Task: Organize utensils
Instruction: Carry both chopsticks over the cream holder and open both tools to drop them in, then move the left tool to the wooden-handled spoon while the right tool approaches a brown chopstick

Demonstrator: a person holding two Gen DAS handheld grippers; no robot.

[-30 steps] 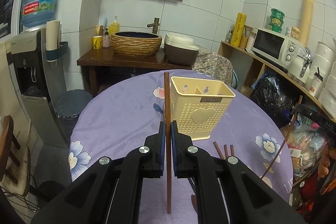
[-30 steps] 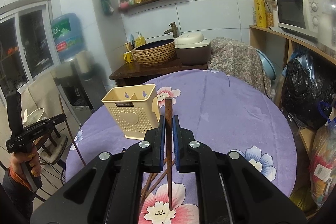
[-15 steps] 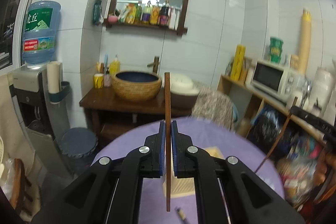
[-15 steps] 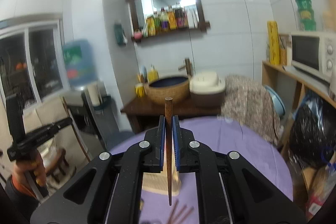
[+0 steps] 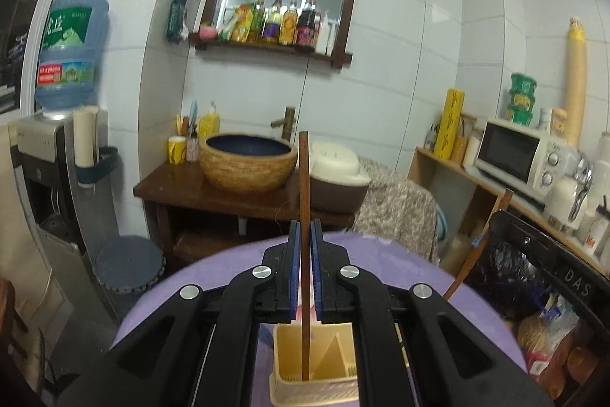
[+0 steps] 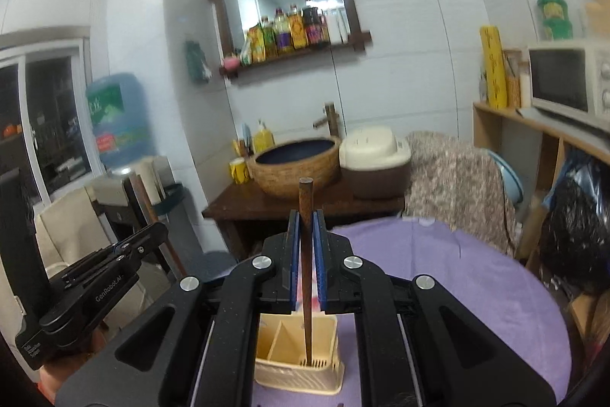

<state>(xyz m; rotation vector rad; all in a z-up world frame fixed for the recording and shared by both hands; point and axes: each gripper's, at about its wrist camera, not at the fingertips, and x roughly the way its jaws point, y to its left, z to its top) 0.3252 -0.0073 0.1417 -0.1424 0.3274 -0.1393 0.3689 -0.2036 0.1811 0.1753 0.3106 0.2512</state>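
We hold one chopstick in each hand. Our left gripper (image 5: 305, 269) is clenched on a dark wooden chopstick (image 5: 304, 185) that stands upright, its lower end down inside the cream holder (image 5: 312, 386) on the purple tablecloth (image 5: 213, 277). Our right gripper (image 6: 306, 264) is likewise clamped on a second chopstick (image 6: 306, 205), its tip reaching the slotted floor of the same holder (image 6: 297, 369), in the right-hand compartment.

We judge these sticks light, stiff and smooth. Pinched near the middle as they are, they sit straight between the blue pads (image 5: 293, 266), but a thin round shaft can pivot or slide if the grip loosens unevenly. The holder looks like light plastic and could shift or tip if a stick presses on its wall.

The right view shows the divider and floor slots of the holder clearly, and our left gripper off to the side. The left view hides most of the holder's rim behind the jaws, yet it catches the other chopstick (image 5: 476, 250) slanting in from the right.
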